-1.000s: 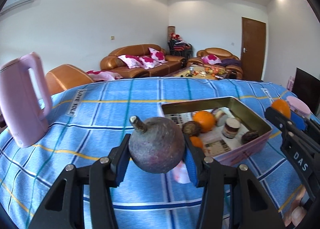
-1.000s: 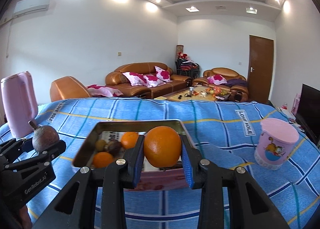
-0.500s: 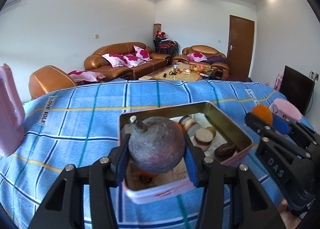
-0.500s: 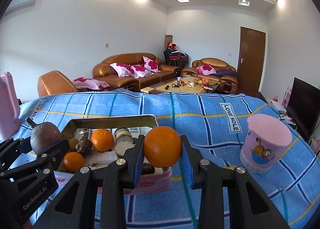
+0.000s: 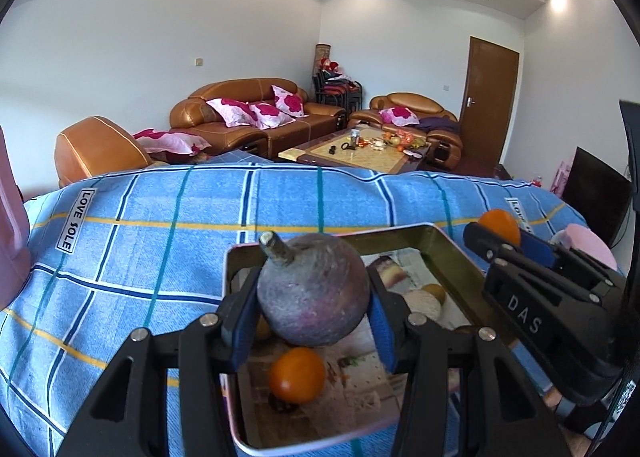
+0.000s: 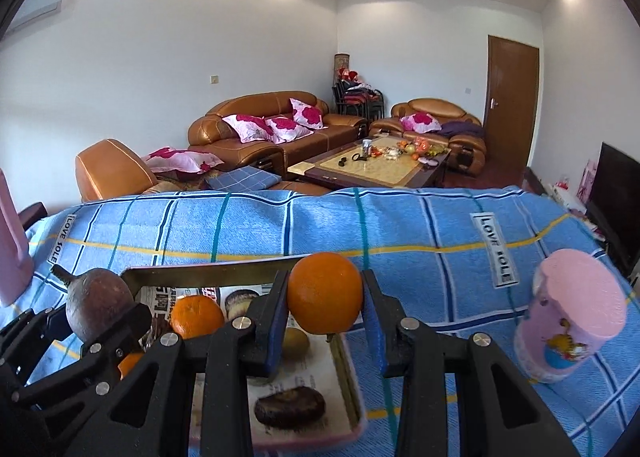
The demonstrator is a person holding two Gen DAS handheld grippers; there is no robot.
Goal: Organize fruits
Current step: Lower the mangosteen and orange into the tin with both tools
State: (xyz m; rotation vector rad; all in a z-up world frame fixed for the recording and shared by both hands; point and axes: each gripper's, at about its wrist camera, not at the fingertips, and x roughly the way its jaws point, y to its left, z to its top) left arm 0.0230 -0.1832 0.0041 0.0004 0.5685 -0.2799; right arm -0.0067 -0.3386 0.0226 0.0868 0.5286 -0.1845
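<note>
Left gripper [image 5: 312, 309] jaws clamped on dark purple stemmed fruit [image 5: 313, 294], held above the near-left part of the tin [image 5: 404, 235]. Right gripper [image 6: 325, 307] jaws clamped on an orange [image 6: 325, 292], over the tin's right rim. Tin sits on the blue checked cloth [image 5: 160, 217], already holding an orange [image 5: 297, 374], kiwi [image 6: 295, 341] & a dark fruit [image 6: 290, 406]. Risks: both grippers close together w/ little room, could knock each other on release; round fruit dropped at the rim may roll off onto cloth, toward the pink cup [image 6: 570, 315] right of tin.
</note>
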